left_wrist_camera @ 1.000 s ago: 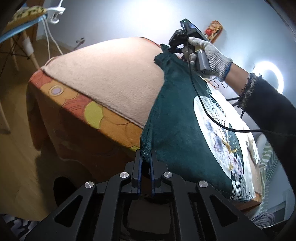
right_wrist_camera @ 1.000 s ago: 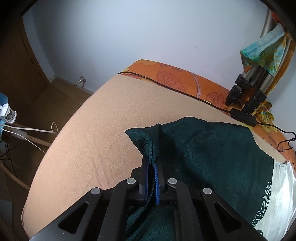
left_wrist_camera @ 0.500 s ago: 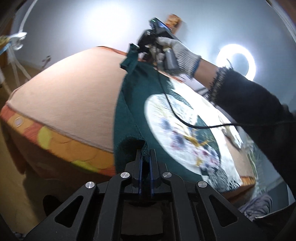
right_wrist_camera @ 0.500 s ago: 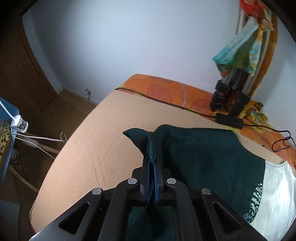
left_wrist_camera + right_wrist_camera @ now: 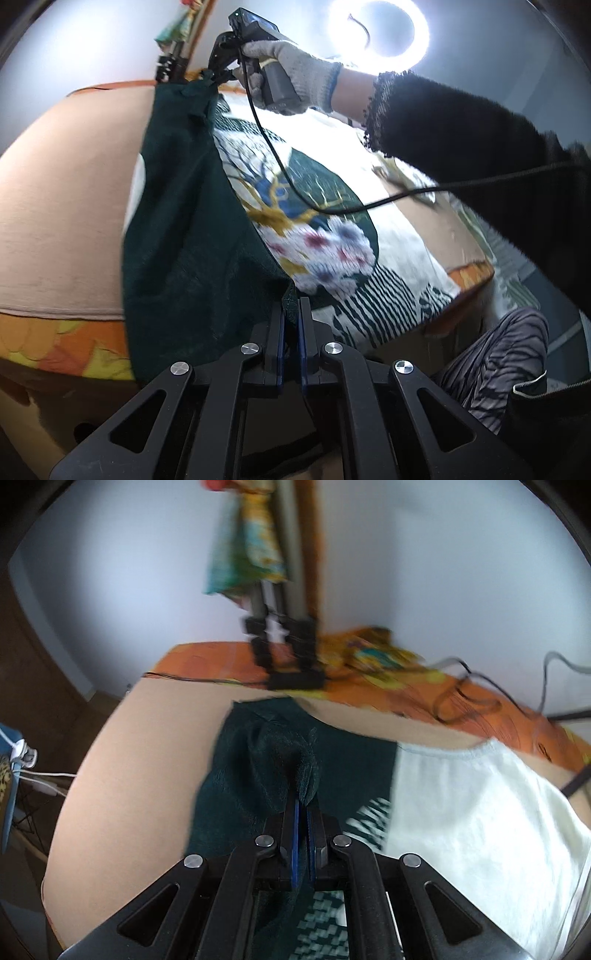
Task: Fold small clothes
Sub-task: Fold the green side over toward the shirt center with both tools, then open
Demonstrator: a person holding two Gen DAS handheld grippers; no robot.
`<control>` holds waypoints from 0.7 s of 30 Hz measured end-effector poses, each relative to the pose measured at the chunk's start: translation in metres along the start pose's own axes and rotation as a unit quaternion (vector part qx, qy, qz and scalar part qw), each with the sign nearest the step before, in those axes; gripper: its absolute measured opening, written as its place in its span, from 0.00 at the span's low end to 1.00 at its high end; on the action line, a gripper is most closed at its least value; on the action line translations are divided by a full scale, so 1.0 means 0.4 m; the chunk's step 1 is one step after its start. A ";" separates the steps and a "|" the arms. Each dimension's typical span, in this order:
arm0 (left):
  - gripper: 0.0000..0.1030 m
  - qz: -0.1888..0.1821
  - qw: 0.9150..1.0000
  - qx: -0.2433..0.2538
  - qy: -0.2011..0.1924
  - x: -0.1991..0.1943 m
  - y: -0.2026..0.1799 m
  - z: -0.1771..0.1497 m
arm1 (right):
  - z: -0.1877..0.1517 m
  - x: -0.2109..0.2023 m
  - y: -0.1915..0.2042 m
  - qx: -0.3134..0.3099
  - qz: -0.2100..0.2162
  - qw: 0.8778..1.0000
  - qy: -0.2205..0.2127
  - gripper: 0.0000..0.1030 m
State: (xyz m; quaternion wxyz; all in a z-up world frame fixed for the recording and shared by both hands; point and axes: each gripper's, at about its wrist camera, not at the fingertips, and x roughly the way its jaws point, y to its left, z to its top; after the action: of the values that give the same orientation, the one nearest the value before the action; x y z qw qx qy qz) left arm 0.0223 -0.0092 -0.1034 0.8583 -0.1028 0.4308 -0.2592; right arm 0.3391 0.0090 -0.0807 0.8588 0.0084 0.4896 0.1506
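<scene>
A dark green garment [image 5: 192,236] with a white printed panel [image 5: 317,221] lies across the beige-covered bed [image 5: 62,192]. My left gripper [image 5: 291,306] is shut on the garment's near corner, at the bed's front edge. My right gripper [image 5: 218,75], held in a gloved hand [image 5: 295,70], pinches the far corner. In the right wrist view the right gripper [image 5: 304,805] is shut on a bunched fold of the green garment [image 5: 273,760], lifted off the beige bed [image 5: 140,760]. The green edge between both grippers hangs folded over the printed side.
A ring light [image 5: 380,33] glares at the top. Tripod legs [image 5: 280,642] and black cables [image 5: 469,686] stand on the orange sheet at the bed's far edge. A dark sleeve [image 5: 472,147] crosses the bed. Grey striped cloth [image 5: 495,354] lies at lower right.
Both grippers have carried the green edge to the right across the bed, so it now covers part of the printed panel. The left gripper rolled; the views swung toward the tripod and ring light.
</scene>
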 end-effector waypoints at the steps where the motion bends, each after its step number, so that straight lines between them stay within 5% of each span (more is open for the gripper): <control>1: 0.04 -0.002 1.000 0.001 0.004 0.000 0.001 -0.001 | -0.004 0.002 -0.018 0.009 0.003 1.000 0.001 0.01; 7: 0.04 -0.028 0.999 0.011 0.023 0.011 -0.013 0.004 | -0.022 0.025 -0.039 -0.002 -0.014 1.000 0.010 0.04; 9: 0.05 -0.040 0.999 0.022 0.029 0.014 -0.032 0.000 | -0.028 0.030 -0.051 -0.011 -0.042 0.999 0.014 0.34; 13: 0.15 -0.070 0.996 0.031 0.048 0.005 -0.051 -0.009 | -0.051 -0.019 -0.054 -0.035 -0.081 0.996 -0.014 0.44; 17: 0.18 -0.083 0.996 0.011 0.035 -0.044 -0.023 -0.010 | -0.098 -0.091 -0.021 -0.050 -0.005 0.998 -0.036 0.44; 21: 0.18 0.010 1.000 -0.005 -0.006 -0.087 0.057 0.019 | -0.141 -0.104 0.060 -0.094 0.065 0.993 -0.038 0.43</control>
State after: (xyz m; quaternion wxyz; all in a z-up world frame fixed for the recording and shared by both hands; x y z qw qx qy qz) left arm 0.0193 0.0283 -0.0841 0.8630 -0.1047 0.4278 -0.2475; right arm 0.2657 0.0134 -0.0712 0.8620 -0.0350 0.4387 0.2516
